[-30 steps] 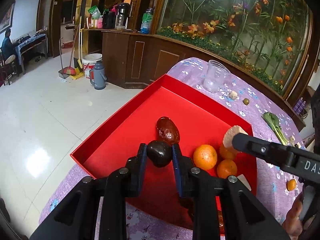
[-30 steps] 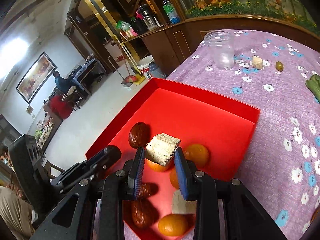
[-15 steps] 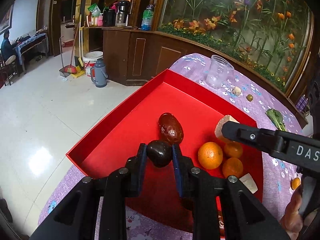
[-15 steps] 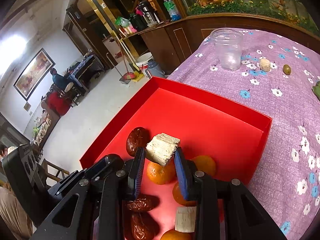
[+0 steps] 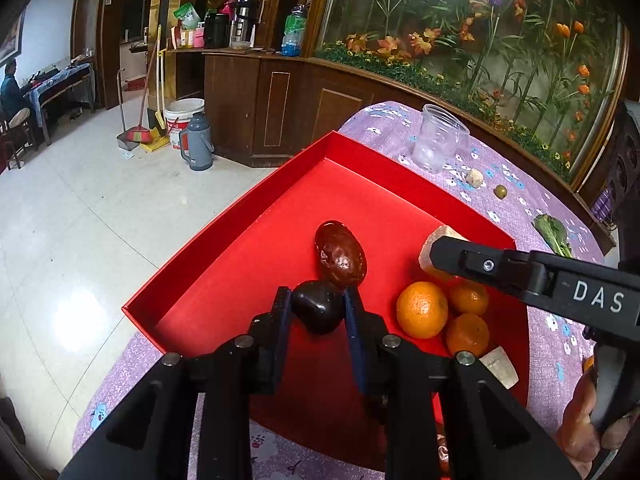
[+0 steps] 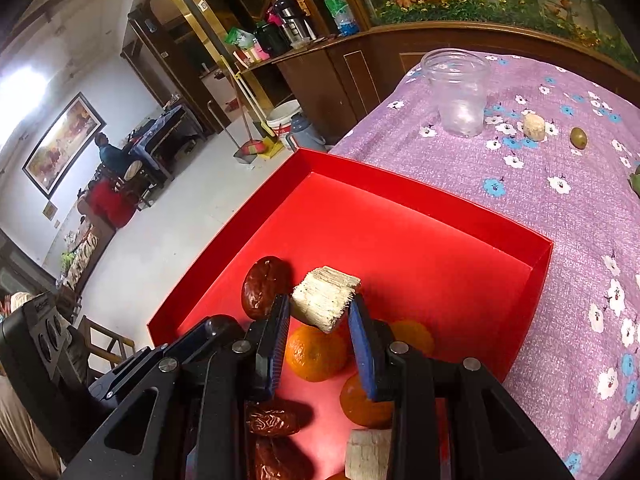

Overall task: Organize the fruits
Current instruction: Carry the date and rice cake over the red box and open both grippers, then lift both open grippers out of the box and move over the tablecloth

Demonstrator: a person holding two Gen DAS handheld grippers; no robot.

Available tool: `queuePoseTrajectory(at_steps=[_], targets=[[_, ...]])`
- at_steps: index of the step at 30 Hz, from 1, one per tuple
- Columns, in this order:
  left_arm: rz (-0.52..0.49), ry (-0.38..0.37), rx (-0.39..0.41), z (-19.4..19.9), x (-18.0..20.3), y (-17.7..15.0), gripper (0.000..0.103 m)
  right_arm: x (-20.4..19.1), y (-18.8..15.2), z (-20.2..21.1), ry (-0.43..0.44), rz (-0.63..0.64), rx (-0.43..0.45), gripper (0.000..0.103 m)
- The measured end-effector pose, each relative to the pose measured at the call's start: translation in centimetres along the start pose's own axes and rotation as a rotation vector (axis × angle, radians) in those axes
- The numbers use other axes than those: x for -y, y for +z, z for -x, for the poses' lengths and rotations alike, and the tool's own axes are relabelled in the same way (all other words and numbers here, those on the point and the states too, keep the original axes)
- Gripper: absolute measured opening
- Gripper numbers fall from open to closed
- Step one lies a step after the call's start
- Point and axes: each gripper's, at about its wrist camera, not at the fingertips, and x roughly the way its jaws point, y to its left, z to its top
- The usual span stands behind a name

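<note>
Red tray (image 5: 248,240) on purple floral cloth (image 6: 580,208), at table edge. Left gripper (image 5: 318,308) over tray, jaws clamped on dark fruit (image 5: 318,312); brown date (image 5: 340,256) lies just beyond, touching or nearly. Right gripper (image 6: 320,312) jaws pinch pale fibrous chunk (image 6: 324,298) above oranges (image 6: 316,354). More dates (image 6: 272,420) and second pale chunk (image 6: 368,454) near tray's close edge. Clear jar (image 6: 460,92), small olive (image 6: 578,137) on cloth, well apart.
</note>
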Motion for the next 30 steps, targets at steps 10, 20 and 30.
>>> queuePoseTrajectory(at_steps=[10,20,30], targets=[[0.022,-0.002,0.020,0.2,-0.2,0.2,0.056,-0.2,0.1,0.0,-0.005,-0.006,0.014,0.036],[0.072,-0.019,0.046,2.4,-1.1,0.6,0.060,-0.3,-0.7,2.1,-0.032,-0.010,0.050,0.041],[0.075,-0.062,0.098,5.8,0.1,0.8,0.061,0.7,-2.7,6.0,-0.051,-0.041,0.102,0.049]])
